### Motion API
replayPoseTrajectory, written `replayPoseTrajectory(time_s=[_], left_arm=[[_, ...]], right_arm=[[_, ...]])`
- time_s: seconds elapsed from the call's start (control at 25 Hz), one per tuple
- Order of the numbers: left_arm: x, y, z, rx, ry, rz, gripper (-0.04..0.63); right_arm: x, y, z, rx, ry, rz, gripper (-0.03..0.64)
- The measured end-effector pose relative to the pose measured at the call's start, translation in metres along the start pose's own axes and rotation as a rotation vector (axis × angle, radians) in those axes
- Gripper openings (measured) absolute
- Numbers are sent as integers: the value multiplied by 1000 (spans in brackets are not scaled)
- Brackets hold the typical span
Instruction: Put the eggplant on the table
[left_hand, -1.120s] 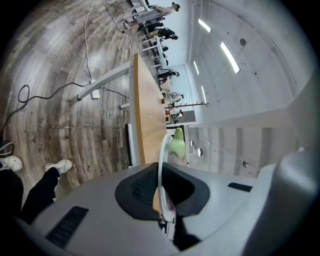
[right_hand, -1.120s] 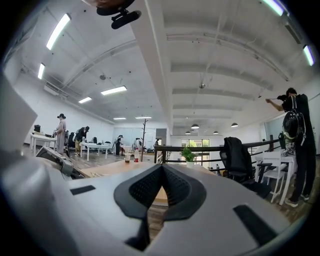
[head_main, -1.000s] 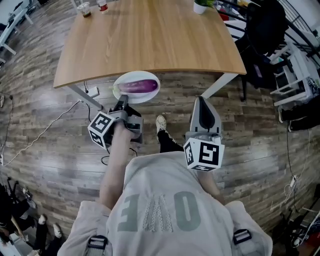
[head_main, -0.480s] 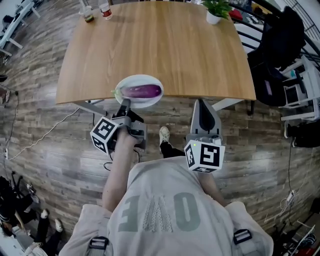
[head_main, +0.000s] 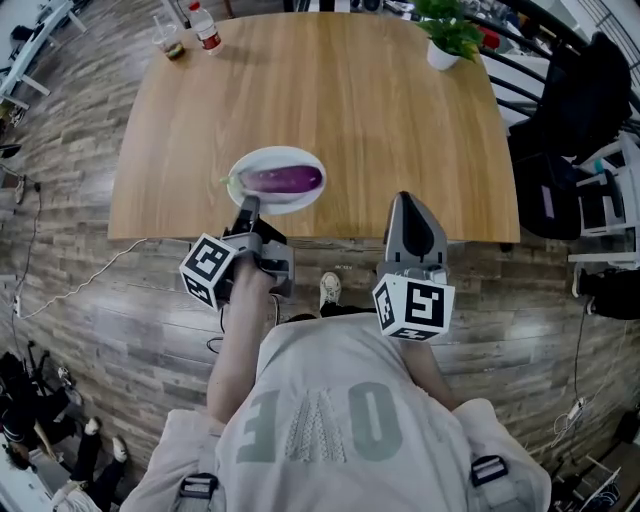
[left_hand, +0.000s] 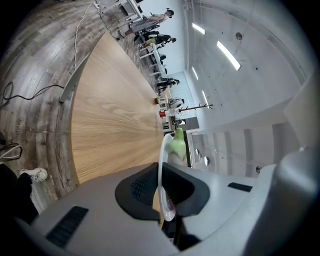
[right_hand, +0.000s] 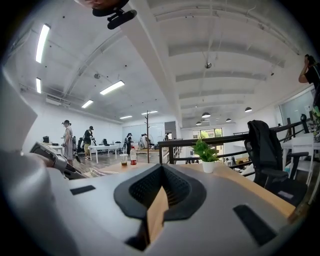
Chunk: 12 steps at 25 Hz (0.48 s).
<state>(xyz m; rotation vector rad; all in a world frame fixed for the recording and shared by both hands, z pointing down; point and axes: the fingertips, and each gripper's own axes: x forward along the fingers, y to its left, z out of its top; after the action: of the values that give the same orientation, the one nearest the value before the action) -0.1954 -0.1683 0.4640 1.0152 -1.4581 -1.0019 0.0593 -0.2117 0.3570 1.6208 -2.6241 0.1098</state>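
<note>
Eggplant (head_main: 284, 179), long, glossy and purple with a green stem end, lies across the round white plate (head_main: 305, 193). That plate sits over the near left part of the pale wooden counter (head_main: 340, 100), just inside its front edge. From the head view you cannot tell whether the plate rests on the wood or hangs just above it.

Your left tool (head_main: 249, 206) is clamped on the plate's near rim. Its own view shows what the head view cannot. The plate (left_hand: 160, 160) appears edge-on as a thin white line pinched between the two dark pads. The eggplant's green stem end (left_hand: 177, 145) shows beside the rim, and the counter (left_hand: 110, 125) stretches away beyond.

Your right tool (head_main: 405, 200) hangs over the counter's front edge, well apart from the plate. Its jaws are drawn together to a point with nothing held. In its own view only a sliver of wood shows between the pads.

From above, a small potted green plant (head_main: 447, 42) stands at the far right corner. A clear cup of dark drink (head_main: 168, 38) and a red-labelled bottle (head_main: 206, 27) stand at the far left corner. The right tool's view meets these three at counter level. It also shows a black office chair (right_hand: 265, 150) to the right and people standing (right_hand: 67, 140) far back on the left.
</note>
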Motion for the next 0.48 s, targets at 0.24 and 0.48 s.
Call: replayPoseTrajectory(time_s=[0.24, 0.48], left_arm=[[32, 1, -2, 1, -5, 32, 23], [53, -5, 4, 11, 5, 37, 23]], right_arm=[[33, -11, -5, 11, 17, 8, 18], [55, -12, 2, 18, -2, 8, 18]])
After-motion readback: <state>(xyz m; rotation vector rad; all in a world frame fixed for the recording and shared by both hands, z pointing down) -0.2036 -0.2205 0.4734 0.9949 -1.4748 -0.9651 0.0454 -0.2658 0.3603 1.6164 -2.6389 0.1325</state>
